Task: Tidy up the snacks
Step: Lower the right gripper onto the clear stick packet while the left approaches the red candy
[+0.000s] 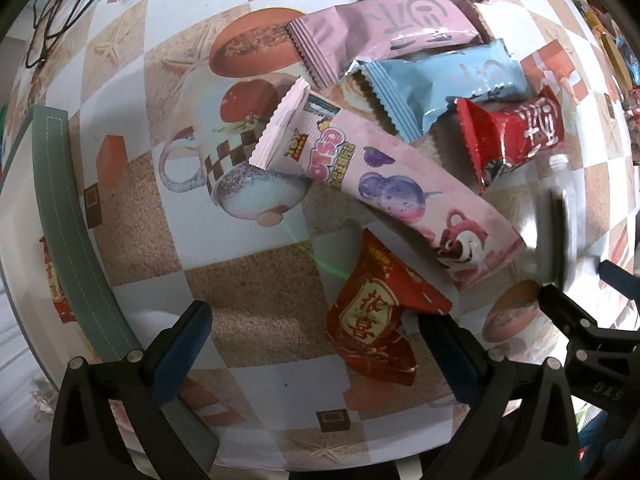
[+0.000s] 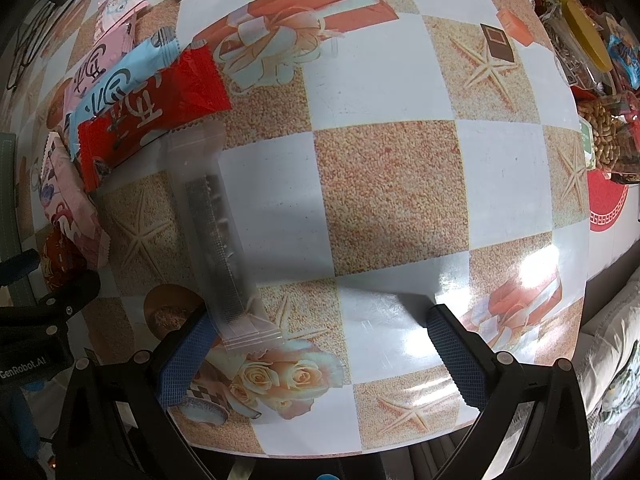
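Left tool [image 1: 316,354] gapes wide and empty above the counter [image 1: 260,280]; the red packet [image 1: 372,320] lies just inside its right finger, long axis running near-to-far. Right tool [image 2: 320,352] open too.

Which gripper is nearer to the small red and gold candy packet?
Left. The red and gold packet lies between the left gripper's open fingers; the right gripper is off to one side.
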`<act>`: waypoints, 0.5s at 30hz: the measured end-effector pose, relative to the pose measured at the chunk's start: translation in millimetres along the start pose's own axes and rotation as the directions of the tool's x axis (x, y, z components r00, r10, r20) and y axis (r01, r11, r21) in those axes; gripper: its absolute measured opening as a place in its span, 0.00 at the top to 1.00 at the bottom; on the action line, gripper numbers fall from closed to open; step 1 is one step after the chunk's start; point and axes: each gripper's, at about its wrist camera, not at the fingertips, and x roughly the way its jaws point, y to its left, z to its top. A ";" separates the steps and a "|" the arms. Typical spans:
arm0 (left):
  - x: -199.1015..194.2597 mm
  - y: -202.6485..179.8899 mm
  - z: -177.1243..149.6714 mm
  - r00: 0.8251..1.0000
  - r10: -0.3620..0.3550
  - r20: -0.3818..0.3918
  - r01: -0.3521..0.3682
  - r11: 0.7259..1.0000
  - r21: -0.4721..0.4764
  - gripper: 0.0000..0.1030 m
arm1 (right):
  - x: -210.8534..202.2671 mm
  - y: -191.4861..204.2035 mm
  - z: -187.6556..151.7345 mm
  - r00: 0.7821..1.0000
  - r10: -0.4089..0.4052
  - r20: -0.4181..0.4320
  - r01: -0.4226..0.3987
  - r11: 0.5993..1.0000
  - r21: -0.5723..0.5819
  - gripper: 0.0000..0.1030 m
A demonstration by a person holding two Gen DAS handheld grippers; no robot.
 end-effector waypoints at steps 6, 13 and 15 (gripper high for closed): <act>8.6 2.0 0.9 1.000 0.007 -0.003 -0.007 1.000 0.013 0.00 | -0.5 0.2 -2.2 1.000 -0.001 0.006 0.001 1.000 -0.001 0.00; 4.5 -6.0 -5.3 1.000 0.015 0.009 -0.015 0.998 0.065 0.06 | -3.6 18.8 16.6 1.000 -0.027 -0.008 0.027 0.996 -0.083 0.00; 2.2 -3.9 -6.0 1.000 -0.013 0.007 0.013 0.998 0.056 0.16 | -4.3 20.1 23.3 1.000 -0.021 -0.020 0.020 0.996 -0.085 0.00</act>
